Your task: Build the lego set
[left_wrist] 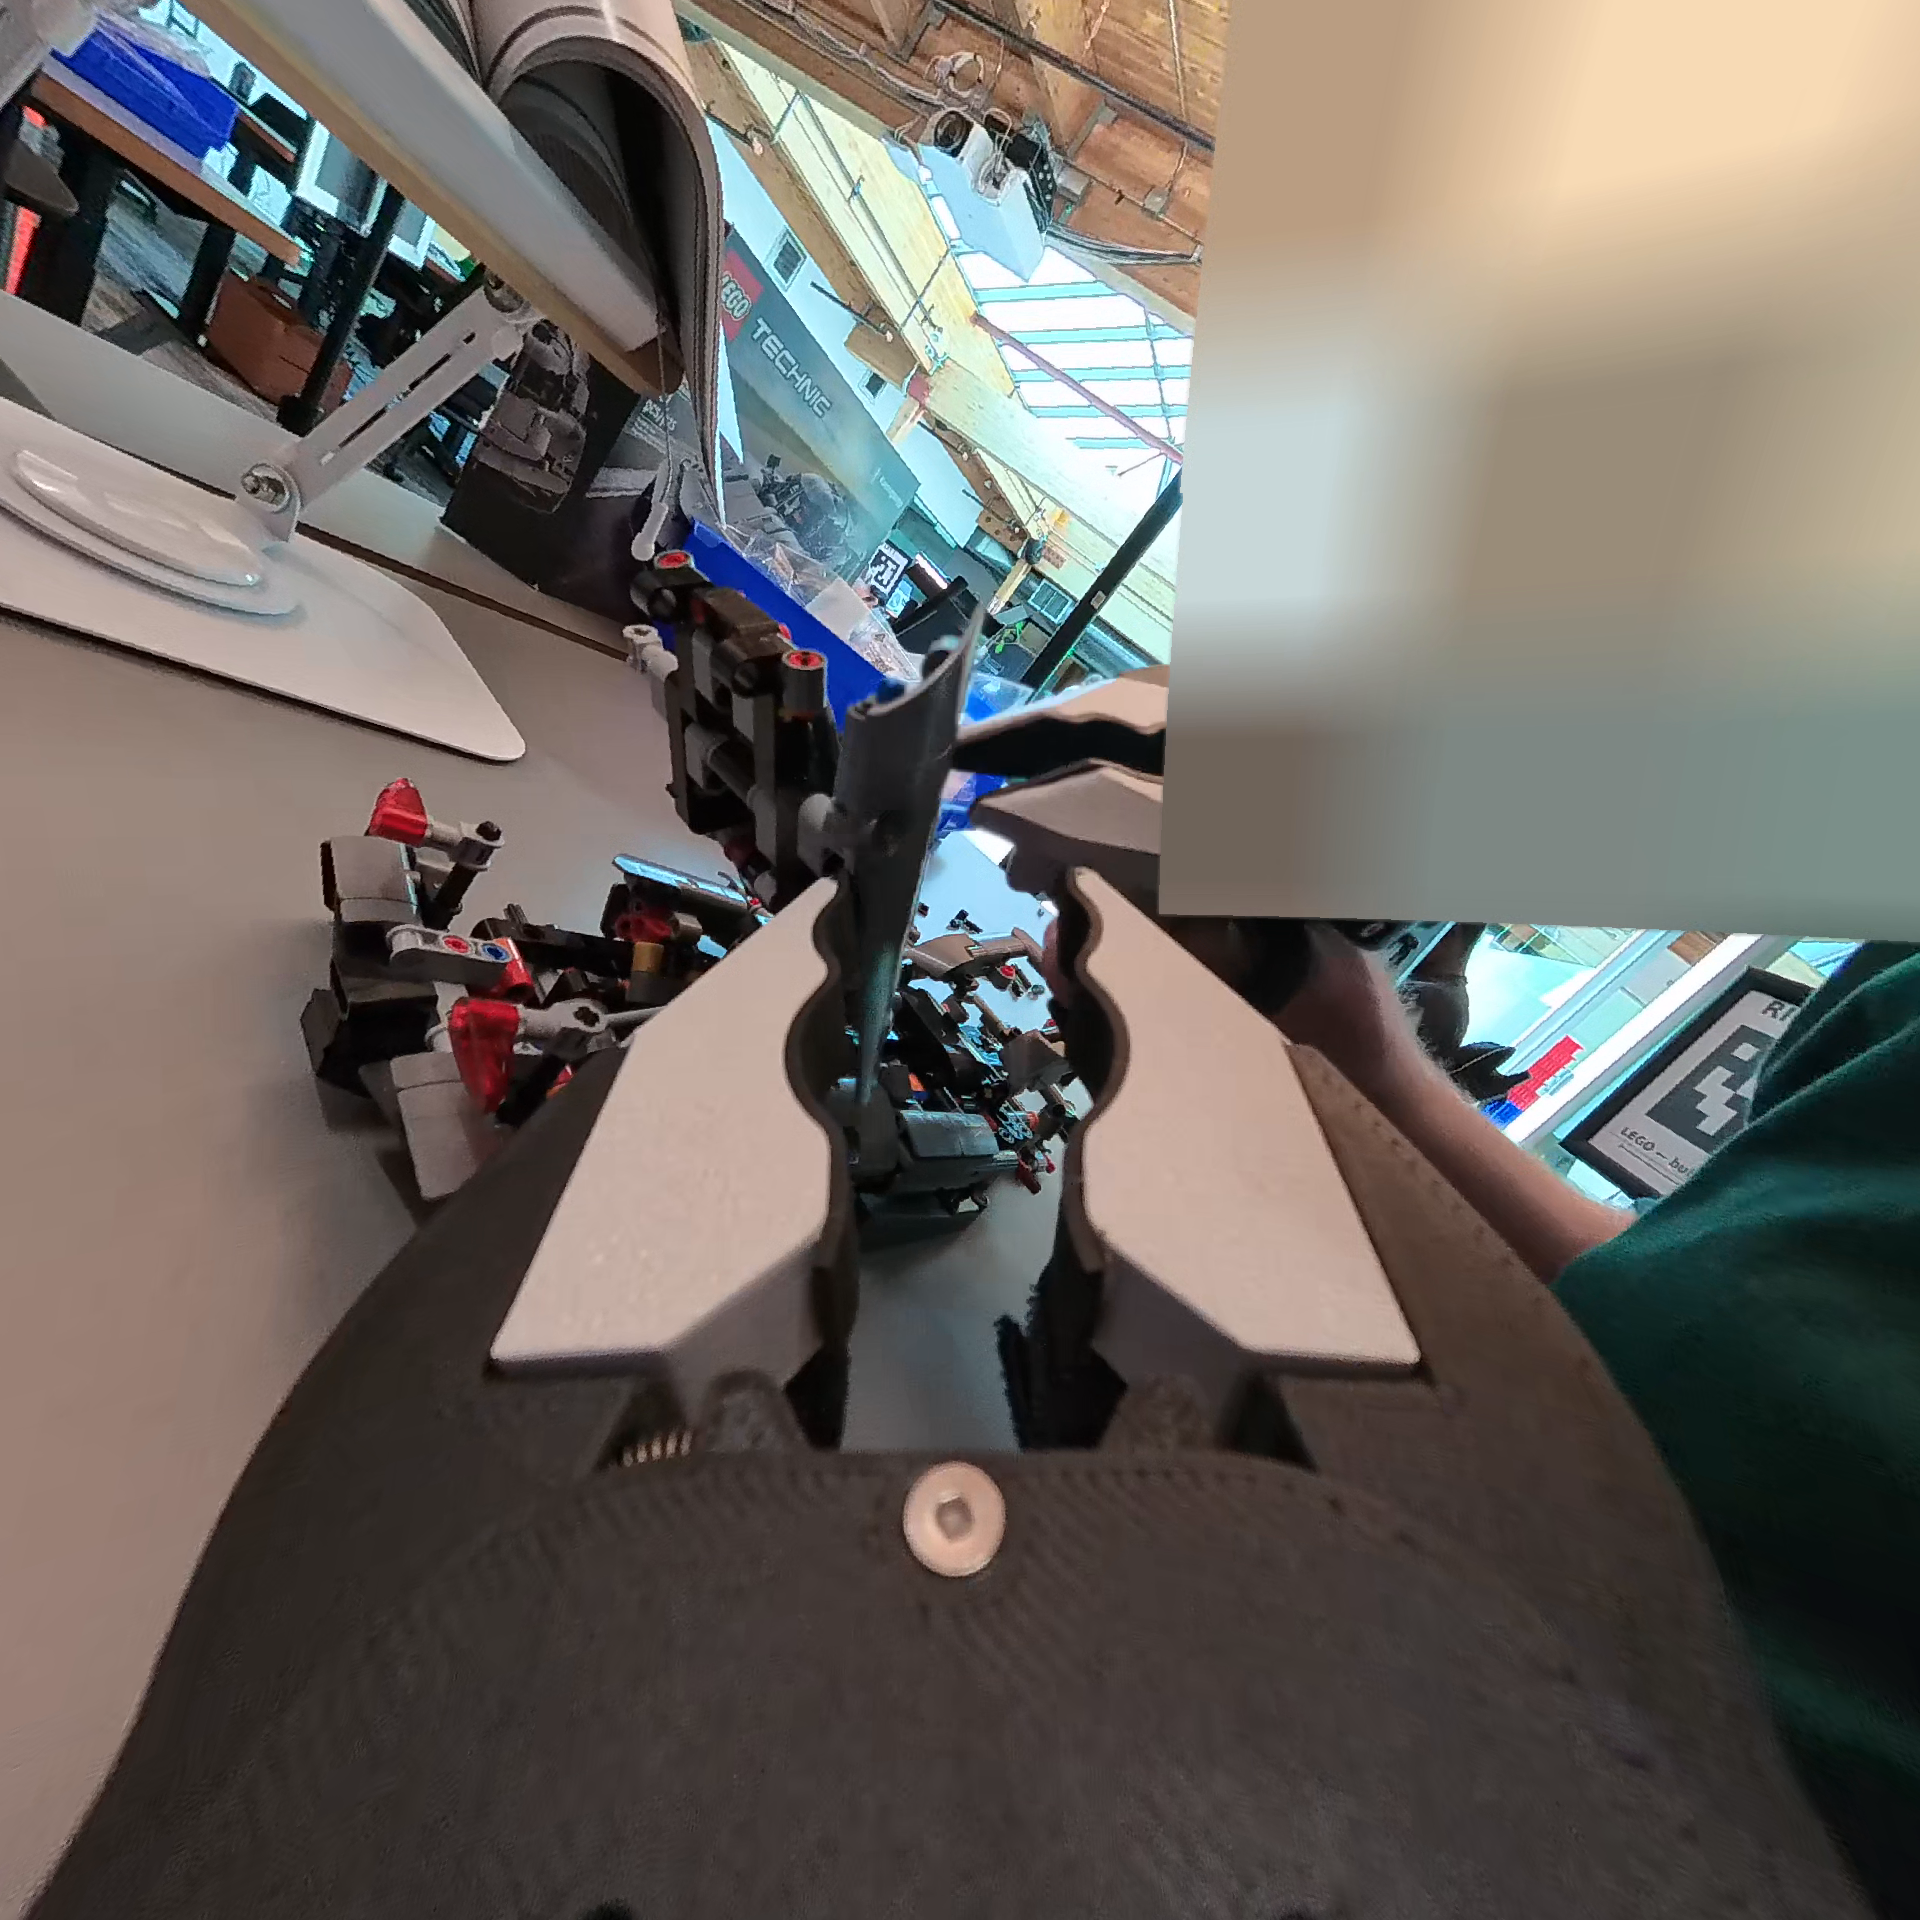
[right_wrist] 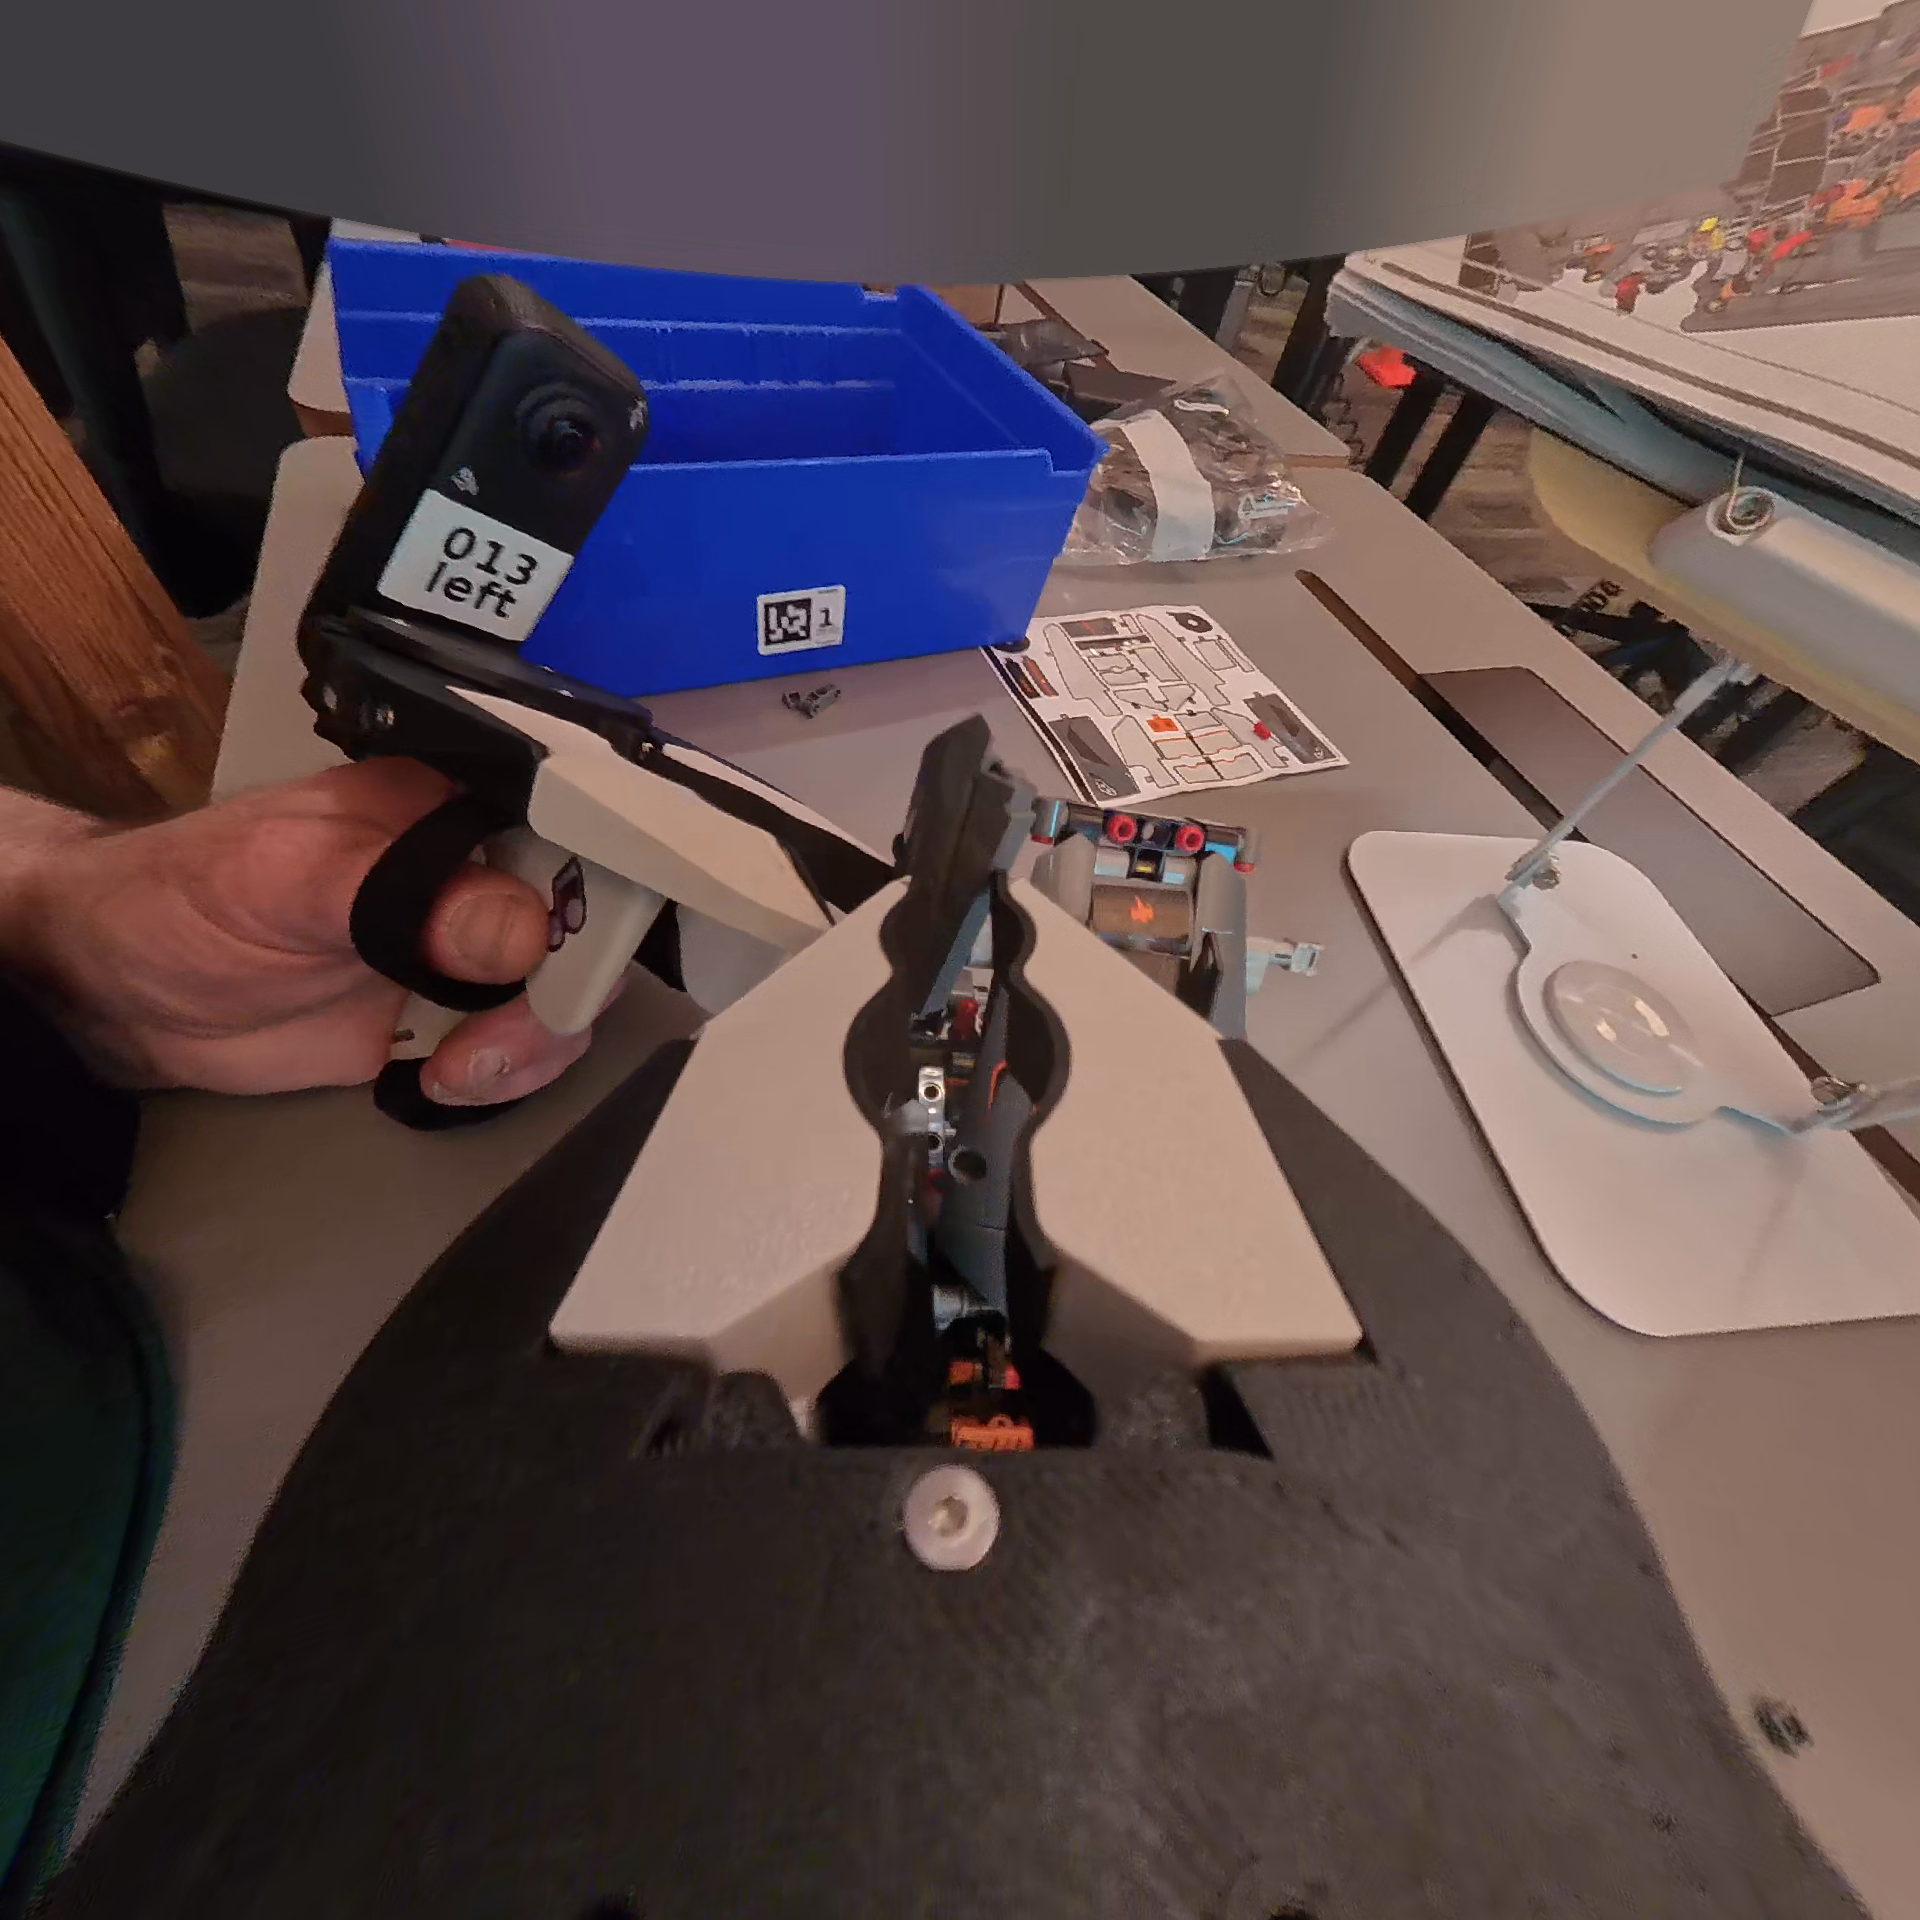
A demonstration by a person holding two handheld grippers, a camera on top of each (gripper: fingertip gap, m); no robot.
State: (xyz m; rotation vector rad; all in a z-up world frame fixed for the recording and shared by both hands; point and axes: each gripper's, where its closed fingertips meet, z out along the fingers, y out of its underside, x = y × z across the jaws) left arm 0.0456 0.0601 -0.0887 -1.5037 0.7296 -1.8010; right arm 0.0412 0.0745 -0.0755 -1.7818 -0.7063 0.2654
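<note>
A long dark grey Lego panel assembly (left_wrist: 894, 790) stands upright between my two grippers. My right gripper (right_wrist: 961, 883) is shut on it (right_wrist: 951, 821), with beams and pins showing between its jaws. In the left wrist view the right gripper (left_wrist: 966, 774) pinches the panel's edge from the right. My left gripper (left_wrist: 951, 904) has its jaws apart around the panel, which rests against the left finger (left_wrist: 717, 1091). A person's hand holds the left gripper (right_wrist: 644, 821) at the left. The partly built grey and black model (right_wrist: 1143, 894) sits on the table just behind.
A loose grey, black and red sub-assembly (left_wrist: 436, 987) lies on the table to the left. A blue bin (right_wrist: 727, 468), a bag of parts (right_wrist: 1195, 488) and a sticker sheet (right_wrist: 1164, 696) lie beyond. A white stand base (right_wrist: 1621, 1091) carries the instruction book (right_wrist: 1662, 208) at the right. The tips of both grippers are at nearly the same place.
</note>
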